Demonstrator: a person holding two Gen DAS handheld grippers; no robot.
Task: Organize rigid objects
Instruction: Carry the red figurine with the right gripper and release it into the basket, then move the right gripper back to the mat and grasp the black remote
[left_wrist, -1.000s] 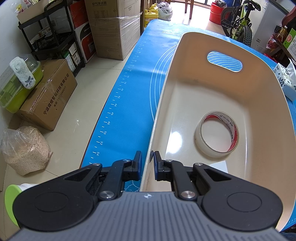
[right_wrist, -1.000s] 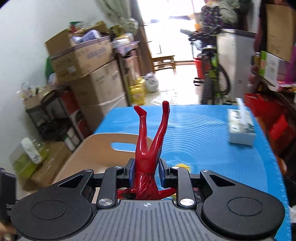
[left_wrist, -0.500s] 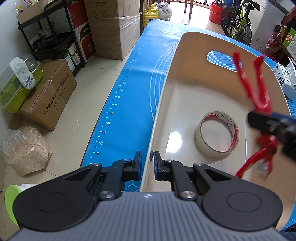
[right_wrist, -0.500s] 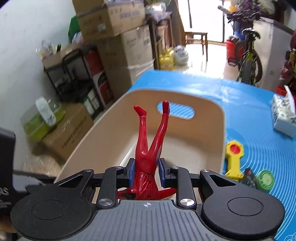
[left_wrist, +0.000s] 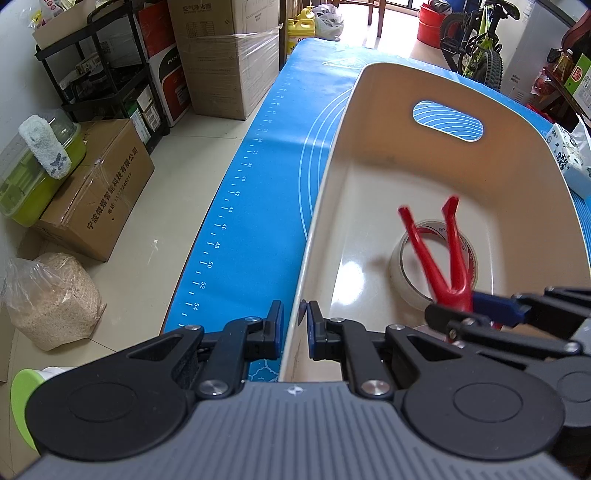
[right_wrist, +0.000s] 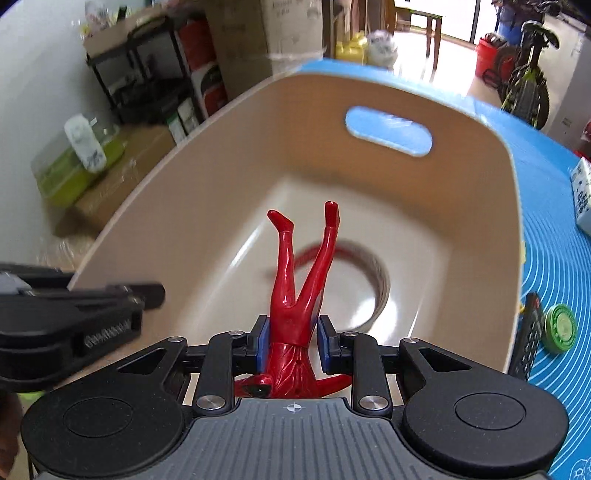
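A beige plastic basket (left_wrist: 388, 129) with a handle slot stands on the blue mat (left_wrist: 266, 177). A roll of clear tape (left_wrist: 406, 280) lies on its floor. My left gripper (left_wrist: 294, 325) is shut on the basket's near left rim. My right gripper (right_wrist: 291, 338) holds a red action figure (right_wrist: 299, 280) by its waist, legs pointing forward, inside the basket above the tape roll (right_wrist: 373, 273). The jaws look slightly parted on the right side of the figure. The right gripper and figure also show in the left wrist view (left_wrist: 448, 280).
On the mat right of the basket lie a green round lid (right_wrist: 561, 326), a dark remote-like object (right_wrist: 530, 343) and a tissue pack (left_wrist: 569, 162). Cardboard boxes (left_wrist: 99, 192), a shelf rack (left_wrist: 107, 81) and a sack (left_wrist: 48, 299) stand on the floor at left. A bicycle (left_wrist: 476, 51) is at the back.
My right gripper has carried the red figure from above the mat, over the basket rim and down into the basket. The left gripper has stayed on the rim.
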